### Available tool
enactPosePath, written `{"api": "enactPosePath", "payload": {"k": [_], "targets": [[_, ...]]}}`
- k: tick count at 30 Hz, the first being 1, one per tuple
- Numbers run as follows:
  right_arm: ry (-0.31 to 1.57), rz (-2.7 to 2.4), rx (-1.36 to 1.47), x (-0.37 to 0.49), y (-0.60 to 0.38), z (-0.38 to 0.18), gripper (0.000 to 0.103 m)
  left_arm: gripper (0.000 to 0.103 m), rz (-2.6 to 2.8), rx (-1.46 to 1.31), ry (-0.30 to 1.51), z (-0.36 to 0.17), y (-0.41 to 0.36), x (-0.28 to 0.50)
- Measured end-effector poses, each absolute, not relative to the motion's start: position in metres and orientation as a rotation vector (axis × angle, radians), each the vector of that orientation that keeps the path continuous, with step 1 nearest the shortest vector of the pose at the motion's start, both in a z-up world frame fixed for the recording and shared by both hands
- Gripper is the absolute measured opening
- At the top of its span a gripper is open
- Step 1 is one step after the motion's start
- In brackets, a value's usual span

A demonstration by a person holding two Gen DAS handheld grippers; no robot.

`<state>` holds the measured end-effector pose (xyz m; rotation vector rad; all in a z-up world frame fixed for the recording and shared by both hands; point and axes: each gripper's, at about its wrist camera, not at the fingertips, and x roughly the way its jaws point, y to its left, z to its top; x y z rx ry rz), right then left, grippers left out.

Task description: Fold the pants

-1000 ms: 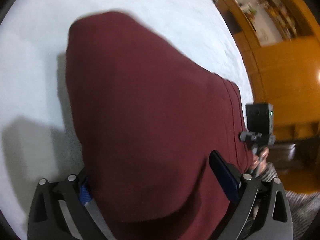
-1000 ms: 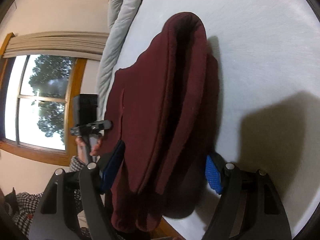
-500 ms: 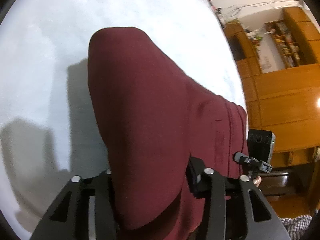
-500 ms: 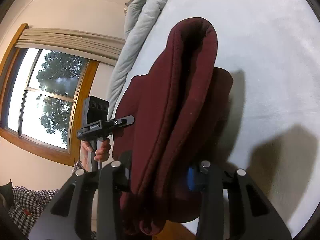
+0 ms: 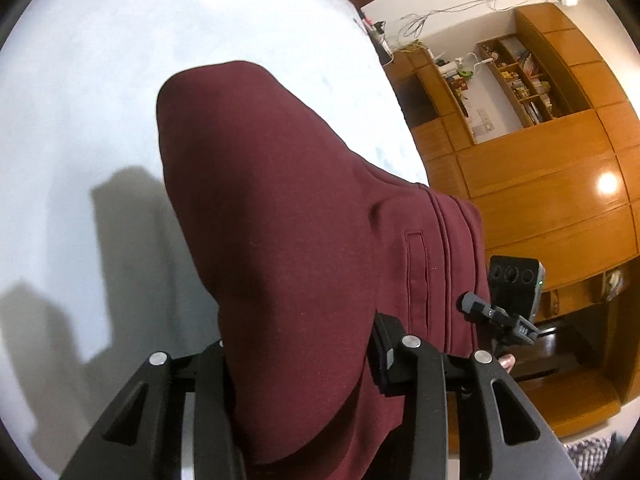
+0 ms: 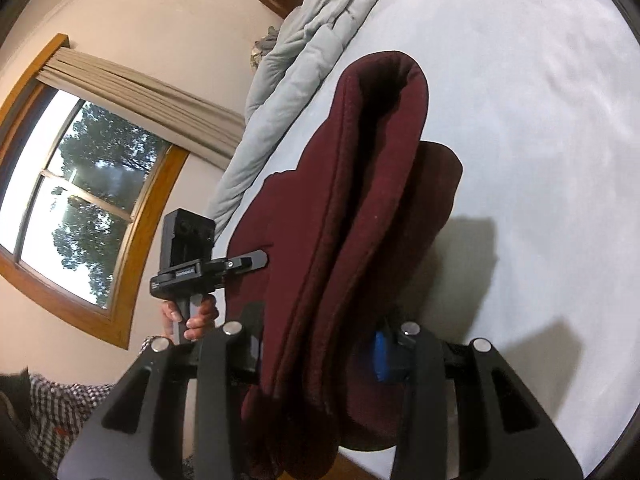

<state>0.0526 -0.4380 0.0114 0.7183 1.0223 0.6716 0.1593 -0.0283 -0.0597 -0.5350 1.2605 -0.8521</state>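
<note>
- Bedroom setting: a wide bed with a plain white sheet (image 5: 100, 80) fills most of both wrist views; orange-brown wooden cabinets with open bookshelves (image 5: 552, 184) stand beyond the bed in the left wrist view.
- In the right wrist view, a wood-framed window with a beige curtain (image 6: 92, 208) is set in a cream wall, and a rumpled pale grey duvet (image 6: 304, 48) lies along the far edge of the bed.
- Task item: thick maroon fleece pants (image 5: 288, 240), folded into several layers, held up between the two grippers, with the rounded far end resting on or just above the sheet; contact there cannot be judged.
- A stitched pocket outline and the ribbed waistband (image 5: 452, 248) show on the side toward the cabinets.
- Left gripper (image 5: 300, 344): its black fingers (image 5: 384, 340) are clenched on the near end of the pants, cloth bulging between them.
- Right gripper (image 6: 320, 348): its fingers, one with a blue pad (image 6: 380, 356), press in from both sides of the layered edge of the pants (image 6: 360, 220), gripping the bundle.
- Each wrist view also shows the opposite gripper's handle and camera block held in a bare hand (image 6: 192, 316) beside the pants.
- Dark gripper shadows (image 5: 120, 240) fall on the sheet next to the cloth.
- Checked shirt fabric (image 6: 60, 412) appears at the lower left of the right wrist view.
</note>
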Motion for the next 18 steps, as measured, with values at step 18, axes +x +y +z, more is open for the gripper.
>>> {"api": "enactPosePath", "payload": {"k": [18], "targets": [[1.156, 0.565, 0.738, 0.204, -0.471, -0.097, 0.04, 0.043, -0.678, -0.475, 1.298, -0.124, -0.054, 0.277]]}}
